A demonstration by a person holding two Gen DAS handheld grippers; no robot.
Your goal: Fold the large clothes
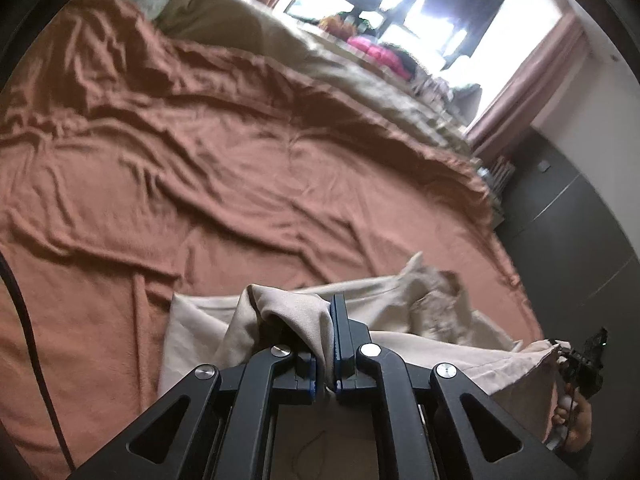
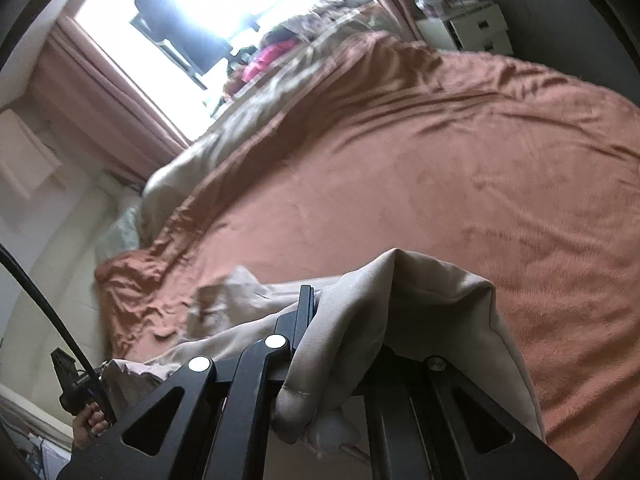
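Observation:
A large beige garment (image 1: 404, 300) lies crumpled near the front edge of a bed covered with a rust-brown blanket (image 1: 240, 168). In the left wrist view my left gripper (image 1: 331, 320) is shut on a bunched fold of it, and cloth hides the left finger. My right gripper (image 1: 564, 354) shows at the far right, held by a hand (image 1: 576, 420) and gripping a corner of the same garment. In the right wrist view the beige garment (image 2: 420, 292) drapes over my right gripper (image 2: 316, 306), which is shut on it. The left gripper (image 2: 94, 376) is at the lower left.
A beige duvet (image 1: 312, 52) and a pile of pink clothes (image 1: 376, 54) lie at the bed's far side below a bright window with pink curtains (image 1: 520, 88). A dark wardrobe (image 1: 568, 216) stands to the right. A white drawer unit (image 2: 468, 28) stands beyond the bed.

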